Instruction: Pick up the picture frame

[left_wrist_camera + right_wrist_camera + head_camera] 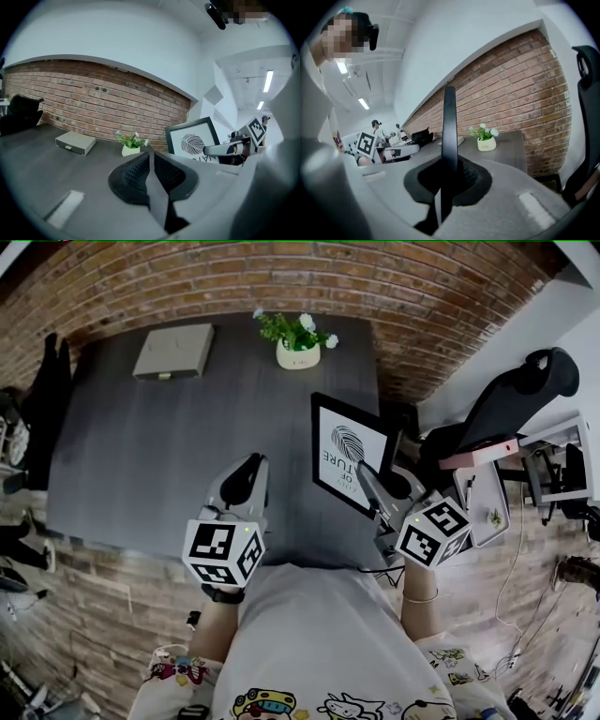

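The picture frame (pixel 345 448), black-edged with a white leaf print, is held up over the right end of the dark table (pixel 141 456). My right gripper (pixel 366 479) is shut on its near edge. In the right gripper view the picture frame (pixel 449 122) shows edge-on as a black bar between the jaws of my right gripper (pixel 449 164). In the left gripper view the picture frame (pixel 191 139) stands tilted ahead to the right. My left gripper (pixel 246 474) hovers left of the frame, apart from it. There my left gripper (pixel 150 155) has its tips together with nothing between them.
A potted plant (pixel 298 341) and a flat grey box (pixel 173 351) sit at the table's far side by the brick wall. A black office chair (pixel 516 395) and a small side table (pixel 487 502) stand to the right. Dark clothing (pixel 45 395) hangs at the left.
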### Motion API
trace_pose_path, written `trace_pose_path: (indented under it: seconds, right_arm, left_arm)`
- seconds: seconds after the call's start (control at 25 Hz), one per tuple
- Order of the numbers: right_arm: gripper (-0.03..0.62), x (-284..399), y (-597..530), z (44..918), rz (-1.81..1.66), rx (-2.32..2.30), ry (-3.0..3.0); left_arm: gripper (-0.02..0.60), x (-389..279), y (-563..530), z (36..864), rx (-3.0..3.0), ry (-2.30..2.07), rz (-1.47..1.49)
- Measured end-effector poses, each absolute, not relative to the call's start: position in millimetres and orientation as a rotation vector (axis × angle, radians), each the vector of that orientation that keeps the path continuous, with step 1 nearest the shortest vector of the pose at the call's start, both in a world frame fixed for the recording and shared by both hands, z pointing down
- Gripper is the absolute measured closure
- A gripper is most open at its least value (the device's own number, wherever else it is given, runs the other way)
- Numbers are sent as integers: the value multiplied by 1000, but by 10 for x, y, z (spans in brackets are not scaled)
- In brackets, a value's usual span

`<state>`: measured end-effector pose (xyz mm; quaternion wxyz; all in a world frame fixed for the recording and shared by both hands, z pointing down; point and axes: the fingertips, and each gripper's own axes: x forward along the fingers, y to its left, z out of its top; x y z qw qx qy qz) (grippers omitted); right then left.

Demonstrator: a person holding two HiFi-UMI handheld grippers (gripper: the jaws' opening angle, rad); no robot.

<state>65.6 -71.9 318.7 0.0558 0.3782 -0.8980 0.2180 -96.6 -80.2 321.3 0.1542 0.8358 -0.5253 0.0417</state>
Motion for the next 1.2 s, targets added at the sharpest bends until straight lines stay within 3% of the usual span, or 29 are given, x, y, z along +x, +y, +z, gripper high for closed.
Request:
trace_pose_path:
  seconds: [0.48, 1.2]
  right_arm:
    - [580, 883, -731, 3074, 224, 1399, -2568]
    - [582, 961, -757, 3134, 241, 1501, -2563]
  left_arm:
    - [566, -914, -769, 3220, 2477, -1527, 229]
    - [566, -1014, -862, 3319, 2530, -1521, 288]
